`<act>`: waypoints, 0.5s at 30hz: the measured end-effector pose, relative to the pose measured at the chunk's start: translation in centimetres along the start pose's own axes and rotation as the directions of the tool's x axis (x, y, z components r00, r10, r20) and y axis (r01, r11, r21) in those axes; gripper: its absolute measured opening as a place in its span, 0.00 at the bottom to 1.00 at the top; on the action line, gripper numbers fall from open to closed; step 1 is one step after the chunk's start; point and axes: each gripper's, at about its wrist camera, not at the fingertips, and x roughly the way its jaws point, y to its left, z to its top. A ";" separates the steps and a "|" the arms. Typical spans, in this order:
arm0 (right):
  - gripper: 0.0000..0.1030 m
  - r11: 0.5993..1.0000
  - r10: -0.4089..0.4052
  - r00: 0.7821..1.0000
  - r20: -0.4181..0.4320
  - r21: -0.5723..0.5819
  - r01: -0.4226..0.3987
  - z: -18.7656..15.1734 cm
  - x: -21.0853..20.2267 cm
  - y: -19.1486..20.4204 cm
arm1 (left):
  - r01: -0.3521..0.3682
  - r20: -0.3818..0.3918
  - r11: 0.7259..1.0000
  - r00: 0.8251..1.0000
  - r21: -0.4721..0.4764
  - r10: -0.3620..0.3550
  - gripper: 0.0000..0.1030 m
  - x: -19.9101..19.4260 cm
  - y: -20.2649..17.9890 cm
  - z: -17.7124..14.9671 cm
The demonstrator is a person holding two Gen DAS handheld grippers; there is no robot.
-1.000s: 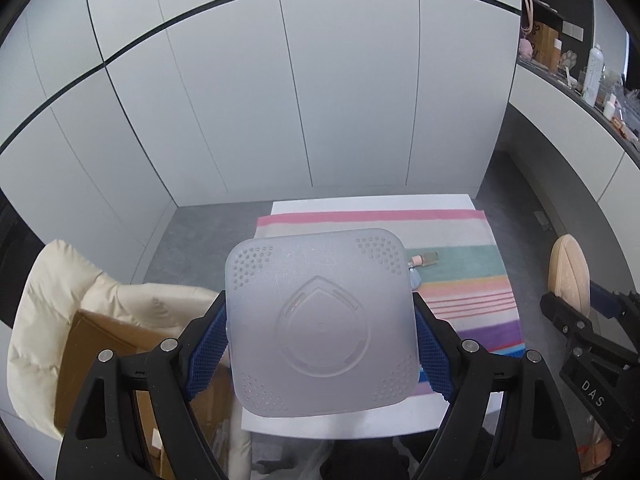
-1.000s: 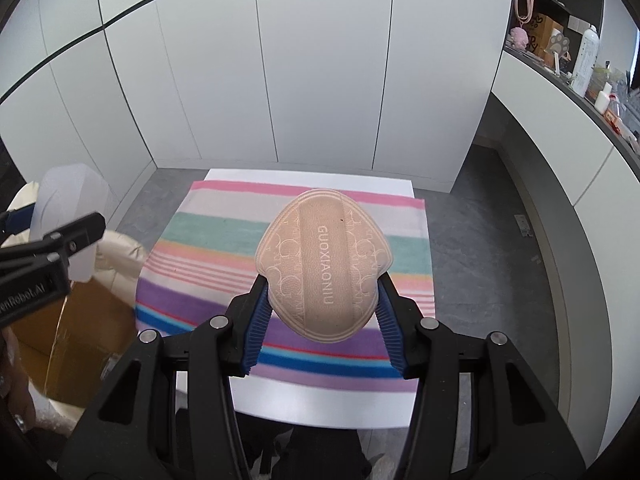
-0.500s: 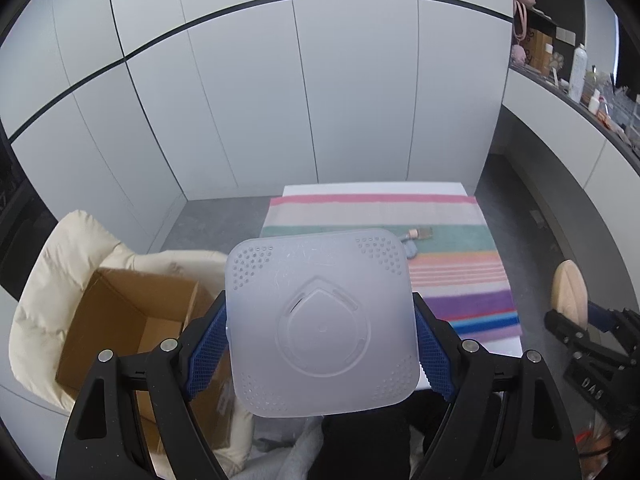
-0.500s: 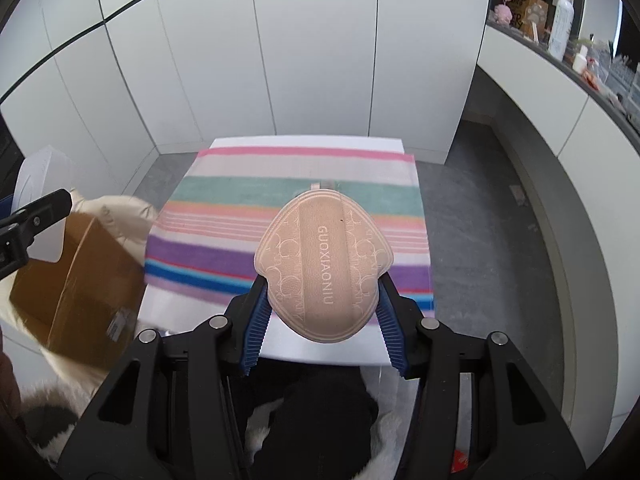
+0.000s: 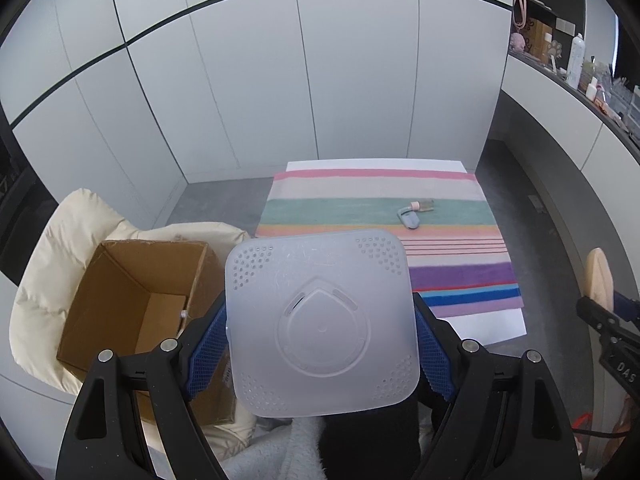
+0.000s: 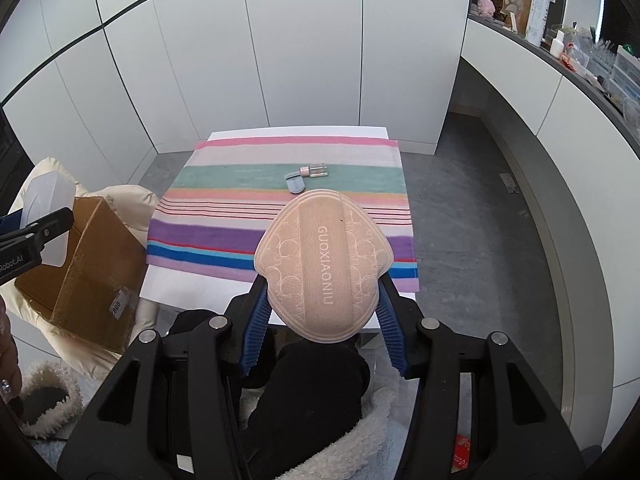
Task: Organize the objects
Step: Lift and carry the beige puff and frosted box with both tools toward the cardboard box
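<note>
Left gripper [image 5: 322, 344] clamps a frosted white case [image 5: 320, 322], rounded square, mask outline embossed, blue pads pressed on both its sides. Case hangs above the person's lap, just right of the box [image 5: 132, 304]. Right gripper [image 6: 322, 304] clamps a pink pouch [image 6: 323, 268] printed GUOXIAONIU, pads on both edges; pouch is held over the near edge of the table [image 6: 180, 284], well right of the box.

Box: open brown cardboard, inside looks bare apart from 1 small white speck on its right wall, sits on a cream padded jacket [image 5: 48, 248] left of the table. In the right wrist view the left gripper with the case shows over the box's left rim.

Beyond the box to the right, striped cloth [image 5: 380, 208] covers most of the white table. On its green stripe lie 2 small items touching or nearly so: a blue-grey curler-like tool [image 5: 409, 218] and a small clear bottle [image 5: 425, 205] with pink cap, on its side.

Farthest back, white cabinet panels [image 5: 248, 92]; shelf [image 6: 560, 44] with bottles at far right.
</note>
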 end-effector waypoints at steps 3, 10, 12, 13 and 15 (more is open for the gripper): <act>0.51 1.000 0.000 1.000 -0.014 -0.011 0.000 -0.1 0.4 0.5 | 0.010 -0.010 1.000 1.000 -0.005 -0.010 0.82 0.2 0.3 -0.2; 0.51 0.998 0.043 0.998 -0.051 -0.039 -0.045 -0.3 1.5 2.4 | 0.003 -0.034 0.999 0.999 -0.044 -0.004 0.82 1.0 2.1 -0.8; 0.51 0.997 0.061 0.996 -0.063 -0.046 -0.064 -0.4 1.9 3.1 | 0.002 -0.041 0.998 0.999 -0.060 -0.005 0.82 1.2 2.9 -1.1; 0.51 0.996 0.068 0.995 -0.066 -0.052 -0.072 -0.4 2.1 3.6 | -0.001 -0.043 0.998 0.999 -0.068 -0.002 0.82 1.2 3.3 -1.2; 0.51 0.994 0.077 0.994 -0.072 -0.076 -0.083 -0.3 2.4 4.8 | -0.013 -0.044 0.997 0.999 -0.081 0.009 0.82 1.1 4.1 -1.5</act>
